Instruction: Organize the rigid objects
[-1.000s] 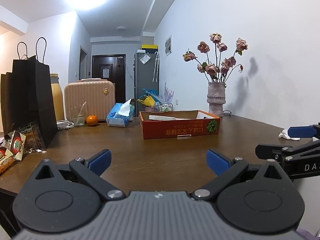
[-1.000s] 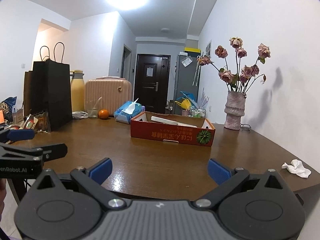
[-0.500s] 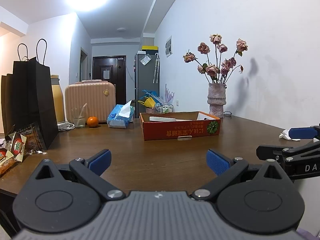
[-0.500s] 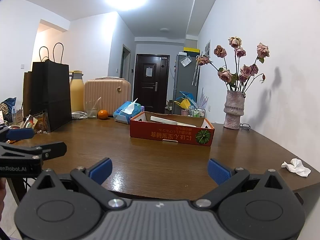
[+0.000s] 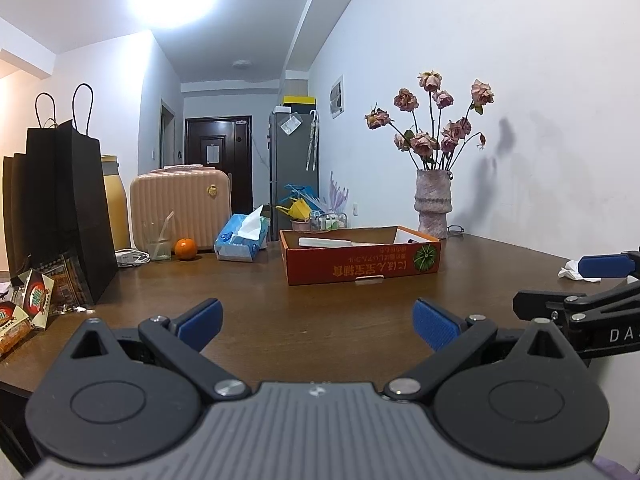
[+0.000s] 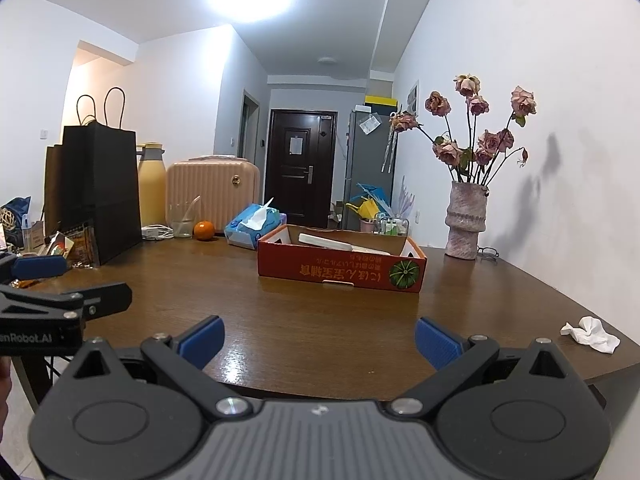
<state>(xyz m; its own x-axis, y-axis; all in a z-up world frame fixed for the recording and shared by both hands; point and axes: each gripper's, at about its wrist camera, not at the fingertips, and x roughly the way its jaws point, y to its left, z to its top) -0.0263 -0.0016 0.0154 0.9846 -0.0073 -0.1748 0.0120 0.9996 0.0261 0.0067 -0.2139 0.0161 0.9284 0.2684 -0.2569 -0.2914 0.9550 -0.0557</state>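
Left wrist view shows both grippers, left gripper (image 5: 316, 318) and right gripper (image 6: 318, 338), spread and empty at the tabletop (image 5: 320, 300) near edge; a careless reach may knock the red box (image 5: 362, 260).

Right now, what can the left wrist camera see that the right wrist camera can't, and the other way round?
Only the left wrist view shows the snack packets fully at the table's edge. Only the right wrist view shows eyeglasses beside the vase. Both share the red cardboard box, orange, tissue pack and crumpled tissue.

The red box (image 6: 342, 270) wall hides most of its contents; snack packets (image 5: 24, 312) run off the left edge
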